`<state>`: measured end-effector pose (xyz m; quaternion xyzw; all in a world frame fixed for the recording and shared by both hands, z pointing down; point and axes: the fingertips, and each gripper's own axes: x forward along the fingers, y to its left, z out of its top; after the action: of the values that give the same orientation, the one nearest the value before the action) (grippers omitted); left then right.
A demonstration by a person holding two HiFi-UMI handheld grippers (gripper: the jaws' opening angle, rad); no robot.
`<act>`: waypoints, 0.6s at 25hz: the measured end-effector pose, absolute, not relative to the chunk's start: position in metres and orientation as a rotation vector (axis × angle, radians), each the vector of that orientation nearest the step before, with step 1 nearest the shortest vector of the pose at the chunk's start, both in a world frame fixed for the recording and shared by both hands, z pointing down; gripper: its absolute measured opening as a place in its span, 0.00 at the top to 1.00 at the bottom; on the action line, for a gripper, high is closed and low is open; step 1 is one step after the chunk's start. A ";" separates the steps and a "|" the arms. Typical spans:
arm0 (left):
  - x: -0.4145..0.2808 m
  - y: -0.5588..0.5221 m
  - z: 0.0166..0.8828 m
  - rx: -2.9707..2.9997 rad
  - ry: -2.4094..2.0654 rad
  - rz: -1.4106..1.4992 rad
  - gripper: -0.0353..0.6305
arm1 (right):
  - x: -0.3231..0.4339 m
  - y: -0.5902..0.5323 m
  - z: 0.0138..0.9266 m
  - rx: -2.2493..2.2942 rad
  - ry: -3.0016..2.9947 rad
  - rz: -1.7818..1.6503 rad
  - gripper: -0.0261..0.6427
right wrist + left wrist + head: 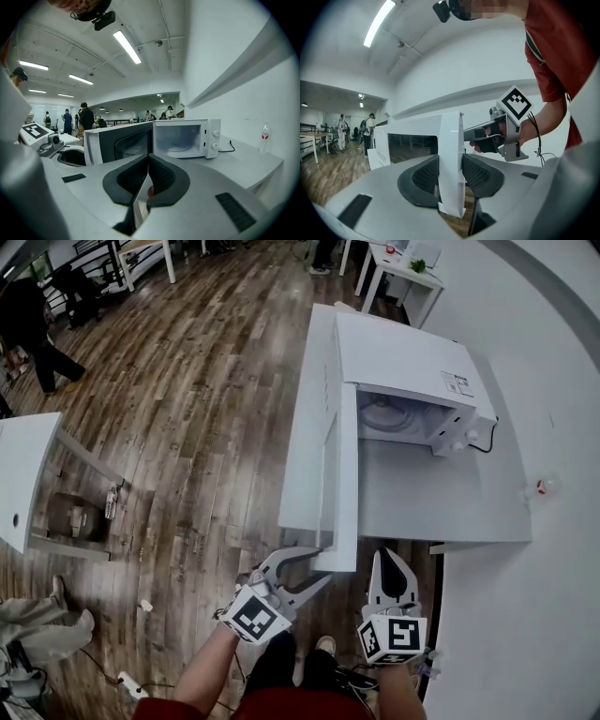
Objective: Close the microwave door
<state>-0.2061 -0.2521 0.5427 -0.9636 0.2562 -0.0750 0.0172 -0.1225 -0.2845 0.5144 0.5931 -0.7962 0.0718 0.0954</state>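
The left gripper [321, 566], close in at about 6 o'clock in the head view, has the free edge of the microwave door [347, 484] between its jaws, and the pads look pressed on both faces. The door stands swung fully out, running from the microwave [403, 357] at 1 o'clock back toward the person, with the cavity bare. The closing seems only begun — a hold is taken and the whole swing is left. The right gripper [391, 563], at 5 o'clock just beside the door's end, has its jaws drawn narrow on nothing. The microwave sits on a white table [422, 507].
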 end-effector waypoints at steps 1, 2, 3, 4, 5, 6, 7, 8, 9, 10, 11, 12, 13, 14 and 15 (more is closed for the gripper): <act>-0.204 -0.252 0.542 -2.992 0.782 -0.235 0.69 | -0.119 -0.284 0.514 1.774 -2.351 0.213 0.92; -0.201 -0.252 0.541 -2.991 0.772 -0.232 0.69 | -0.115 -0.283 0.512 1.793 -2.344 0.213 0.92; -0.198 -0.252 0.540 -2.992 0.764 -0.227 0.69 | -0.111 -0.282 0.510 1.811 -2.339 0.213 0.92; -0.194 -0.252 0.540 -2.993 0.761 -0.224 0.70 | -0.107 -0.281 0.508 1.827 -2.337 0.211 0.92; -0.189 -0.253 0.540 -2.992 0.761 -0.224 0.70 | -0.102 -0.281 0.507 1.838 -2.338 0.208 0.92; -0.184 -0.253 0.540 -2.990 0.764 -0.226 0.70 | -0.098 -0.280 0.506 1.846 -2.341 0.205 0.92; -0.179 -0.253 0.540 -2.985 0.770 -0.225 0.70 | -0.093 -0.279 0.505 1.854 -2.341 0.206 0.92; -0.174 -0.253 0.540 -2.981 0.780 -0.221 0.70 | -0.088 -0.278 0.504 1.862 -2.340 0.210 0.92; -0.168 -0.253 0.539 -2.978 0.793 -0.217 0.70 | -0.083 -0.277 0.503 1.869 -2.339 0.210 0.92; -0.163 -0.253 0.538 -2.976 0.805 -0.214 0.70 | -0.077 -0.277 0.502 1.874 -2.340 0.207 0.92; -0.159 -0.253 0.537 -2.974 0.817 -0.213 0.70 | -0.071 -0.277 0.502 1.880 -2.340 0.206 0.92; -0.153 -0.254 0.537 -2.971 0.829 -0.214 0.70 | -0.064 -0.277 0.502 1.885 -2.340 0.209 0.92; -0.148 -0.255 0.537 -2.968 0.841 -0.216 0.70 | -0.056 -0.278 0.503 1.890 -2.341 0.214 0.92; -0.143 -0.256 0.537 -2.962 0.858 -0.220 0.70 | -0.048 -0.279 0.504 1.891 -2.345 0.219 0.92; -0.138 -0.258 0.537 -2.955 0.881 -0.223 0.70 | -0.041 -0.279 0.504 1.888 -2.350 0.222 0.92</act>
<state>-0.1379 -0.2576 0.5373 -0.9555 0.2849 -0.0720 0.0251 -0.0408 -0.2795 0.5043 0.6235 -0.7761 0.0733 0.0592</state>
